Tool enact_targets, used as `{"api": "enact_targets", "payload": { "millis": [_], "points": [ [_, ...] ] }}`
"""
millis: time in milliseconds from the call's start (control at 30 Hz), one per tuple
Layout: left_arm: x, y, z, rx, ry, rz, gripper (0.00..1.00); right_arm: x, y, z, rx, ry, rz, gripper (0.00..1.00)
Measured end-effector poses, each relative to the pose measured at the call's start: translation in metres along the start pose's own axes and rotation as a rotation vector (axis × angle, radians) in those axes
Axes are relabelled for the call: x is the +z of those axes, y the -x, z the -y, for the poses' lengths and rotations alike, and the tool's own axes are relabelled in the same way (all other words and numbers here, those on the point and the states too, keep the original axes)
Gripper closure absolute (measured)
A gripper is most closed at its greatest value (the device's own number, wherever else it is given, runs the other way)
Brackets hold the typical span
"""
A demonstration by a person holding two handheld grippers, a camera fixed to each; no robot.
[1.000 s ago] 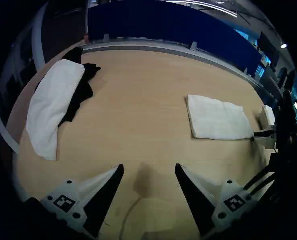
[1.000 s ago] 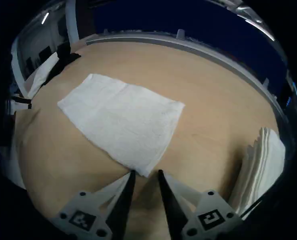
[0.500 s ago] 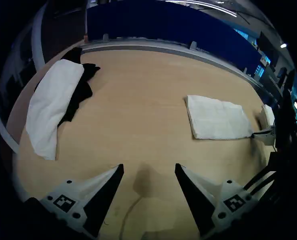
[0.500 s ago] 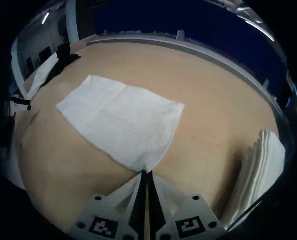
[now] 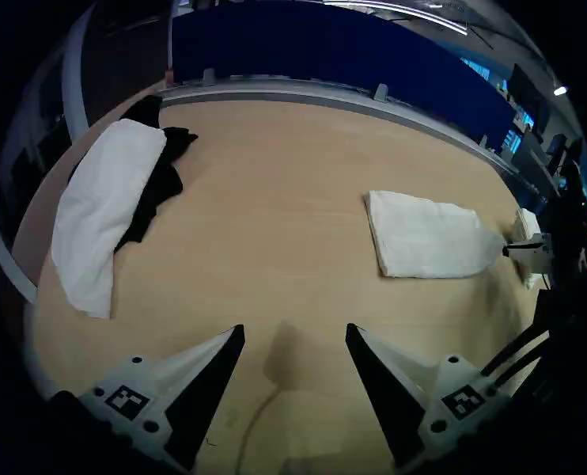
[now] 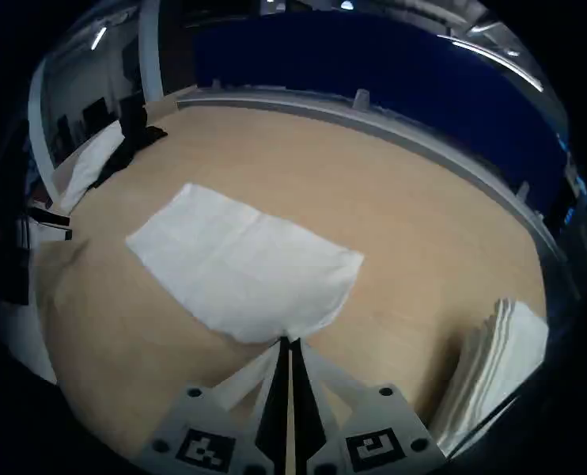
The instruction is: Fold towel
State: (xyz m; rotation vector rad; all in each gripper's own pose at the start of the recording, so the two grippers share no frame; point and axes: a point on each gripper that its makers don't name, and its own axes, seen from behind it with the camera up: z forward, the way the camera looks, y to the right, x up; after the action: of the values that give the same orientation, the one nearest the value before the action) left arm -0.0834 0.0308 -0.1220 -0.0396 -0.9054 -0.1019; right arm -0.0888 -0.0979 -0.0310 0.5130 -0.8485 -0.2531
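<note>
Now, right gripper: having just closed, it is pinching the near corner of the towel and raising it.
Left gripper: hanging open above the table.
Fold: probably just beginning.

White folded towel, near corner lifted

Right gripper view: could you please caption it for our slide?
Right tool shut on the near corner of a white towel on a wooden table, folded stack beside.
</note>
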Motion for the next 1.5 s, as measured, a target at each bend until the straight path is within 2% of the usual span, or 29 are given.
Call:
{"api": "enact_targets", "payload": {
  "millis": [367,633,800,1000,1167,1300,1400,1500],
  "points": [
    [-0.004,-0.002,0.002,-0.001,0.003,-0.01,0.05,-0.006,-0.07,0.018,-0.079,-0.019,-0.098,0.98],
    [-0.007,-0.003,0.002,-0.004,0.012,-0.015,0.05,0.001,-0.09,0.036,-0.108,-0.041,-0.113,0.98],
    [-0.01,-0.002,0.006,-0.003,0.011,-0.019,0.05,0.01,-0.108,0.059,-0.117,-0.076,-0.133,0.98],
    [-0.015,-0.005,0.009,-0.01,0.008,-0.033,0.05,0.028,-0.126,0.103,-0.158,-0.138,-0.141,0.98],
    [-0.018,-0.003,0.012,-0.032,0.005,-0.038,0.05,0.047,-0.125,0.145,-0.21,-0.188,-0.12,0.98],
    [-0.02,-0.001,0.012,-0.042,0.002,-0.04,0.05,0.068,-0.112,0.179,-0.251,-0.231,-0.086,0.98],
    [-0.021,0.001,0.012,-0.042,0.003,-0.041,0.05,0.085,-0.094,0.2,-0.256,-0.269,-0.051,0.98],
    [-0.022,0.001,0.011,-0.037,0.003,-0.041,0.05,0.096,-0.08,0.211,-0.234,-0.294,-0.015,0.98]
  ]
}}
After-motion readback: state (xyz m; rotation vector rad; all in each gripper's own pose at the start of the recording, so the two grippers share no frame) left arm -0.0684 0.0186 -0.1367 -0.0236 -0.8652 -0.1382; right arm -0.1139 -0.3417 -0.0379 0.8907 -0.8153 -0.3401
